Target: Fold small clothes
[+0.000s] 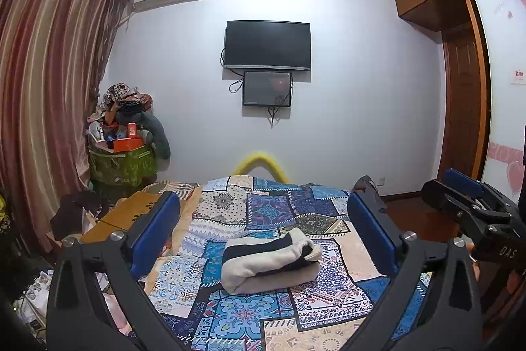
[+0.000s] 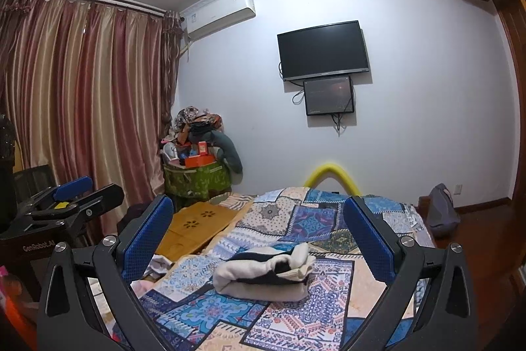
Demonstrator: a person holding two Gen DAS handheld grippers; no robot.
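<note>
A folded cream and black garment (image 1: 269, 262) lies in a compact bundle on the patterned bedspread (image 1: 250, 213). It also shows in the right wrist view (image 2: 266, 273). My left gripper (image 1: 263, 219) is open and empty, raised above the bed with the bundle between and below its blue pads. My right gripper (image 2: 259, 226) is open and empty too, held the same way over the bundle. The right gripper shows at the right edge of the left wrist view (image 1: 473, 203), and the left gripper shows at the left edge of the right wrist view (image 2: 72, 199).
A wooden lap table (image 2: 197, 224) lies on the bed's left side. A green basket piled with clutter (image 2: 197, 180) stands in the corner by the curtains (image 2: 82, 107). A TV (image 2: 323, 50) hangs on the far wall. A wardrobe (image 1: 466, 107) stands right.
</note>
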